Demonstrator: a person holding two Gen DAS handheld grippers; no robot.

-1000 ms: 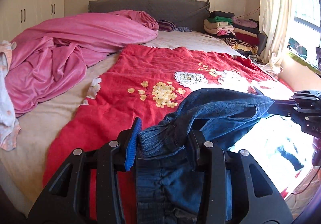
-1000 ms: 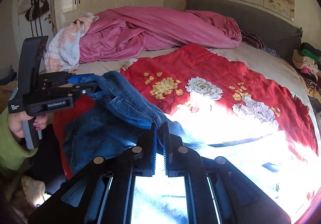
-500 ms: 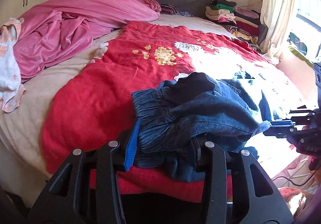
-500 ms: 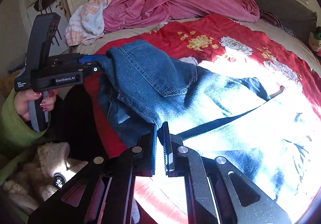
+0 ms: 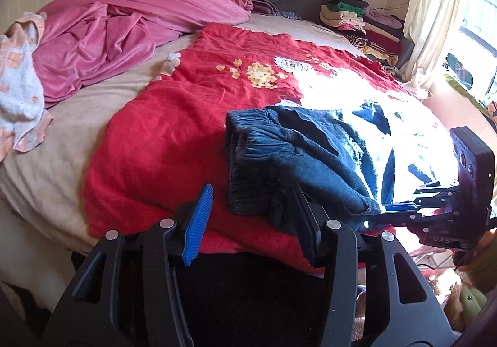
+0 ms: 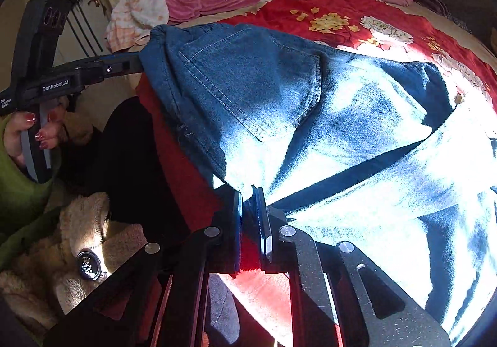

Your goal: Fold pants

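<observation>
On the near edge of the bed, over a red floral blanket (image 5: 174,135), a pair of blue denim pants (image 5: 298,154) is spread, its gathered elastic waistband turned toward the near side and its legs running off to the right into harsh sunlight. The left gripper (image 5: 254,216) is seen with its jaws parted and just opened wider: the ribbed blue pad on the left stands clear of the cloth, while the black finger on the right lies against the bunched waistband, so the denim is no longer pinched. The right gripper (image 6: 250,216) is almost clenched, and a thin fold of the waist edge is nipped between its two pads. From the right wrist view a stitched back pocket is shown on the faded, coarse-woven denim, with a dark crease crossing the legs. A rumpled pink velvety quilt (image 5: 124,23) is heaped at the far left of the bed, and folded clothes (image 5: 357,17) are stacked at the far right beside a cream curtain (image 5: 431,14).
</observation>
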